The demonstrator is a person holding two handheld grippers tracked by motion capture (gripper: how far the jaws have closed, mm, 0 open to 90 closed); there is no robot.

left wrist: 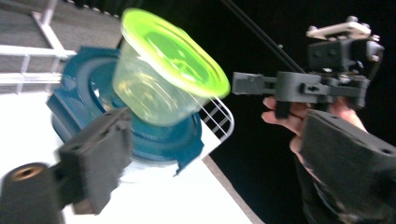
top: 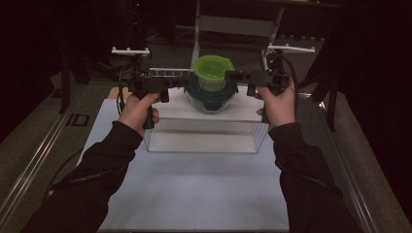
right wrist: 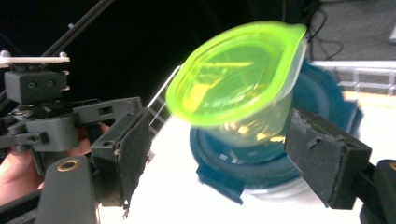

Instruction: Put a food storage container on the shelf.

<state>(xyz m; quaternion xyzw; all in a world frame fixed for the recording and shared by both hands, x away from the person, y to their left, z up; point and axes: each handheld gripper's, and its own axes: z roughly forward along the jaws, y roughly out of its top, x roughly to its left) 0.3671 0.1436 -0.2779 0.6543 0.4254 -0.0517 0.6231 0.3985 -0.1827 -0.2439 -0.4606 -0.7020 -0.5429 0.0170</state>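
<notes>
1. In the high view, the person's dark sleeves (top: 97, 179) rise from the bottom corners of the frame, and each hand grips a gripper at mid-height.
2. The left gripper (top: 182, 80) points inward from left of centre. In the left gripper view one black pad (left wrist: 100, 149) sits at lower left and the other at lower right, wide apart with nothing pressed between them, so the gripper is released.
3. The right gripper (top: 232, 76) points inward from right of centre. In the right gripper view its pads (right wrist: 130, 154) stand well apart on either side of the cup, apparently without touching it, so this gripper is also released.
4. The clear plastic cup with a lime-green lid (top: 212, 73) sits in the upper centre of the high view, between the two gripper tips.
5. The cup rests on the dark teal lid (left wrist: 163, 140) of a clear glass bowl (top: 212, 103). The cup appears tilted in both gripper views, though those cameras are rolled and blurred, so its true lean is unclear.
6. The bowl stands on a raised clear acrylic stand (top: 204, 131) at the frame's centre, above the white tabletop (top: 194, 194).
7. A white wire rack (top: 170, 72) lies just left of the cup.
</notes>
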